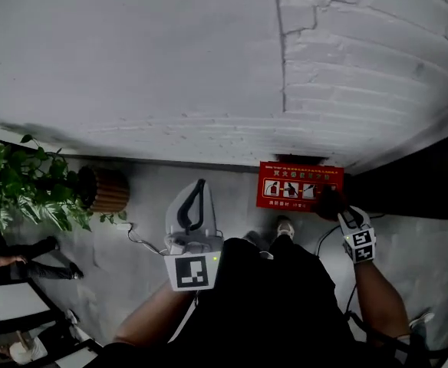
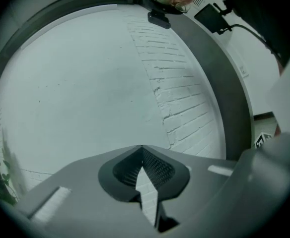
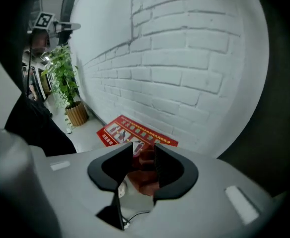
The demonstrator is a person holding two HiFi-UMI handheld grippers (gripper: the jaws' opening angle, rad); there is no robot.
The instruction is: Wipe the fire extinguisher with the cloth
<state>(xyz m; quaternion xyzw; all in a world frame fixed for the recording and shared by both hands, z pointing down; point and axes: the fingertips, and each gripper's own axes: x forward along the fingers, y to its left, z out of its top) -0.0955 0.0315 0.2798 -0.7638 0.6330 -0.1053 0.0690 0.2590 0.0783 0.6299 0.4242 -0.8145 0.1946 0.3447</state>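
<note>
Red box (image 1: 299, 186): sat on the floor against the brick wall (image 1: 362, 67). The fire extinguisher itself did not show and was presumably inside.
Right hand-held gripper (image 3: 144, 150): was lowered toward the box, jaws narrowly parted and closed on what looked like a reddish cloth (image 3: 144, 175), probably carried there for wiping.
Left hand-held gripper (image 2: 142, 155): was held back, aimed at the wall, jaw tips together, empty.

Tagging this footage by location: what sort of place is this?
Probably an indoor office or corridor: a white-painted brick wall, a red fire extinguisher box at its foot, and a potted plant.
</note>
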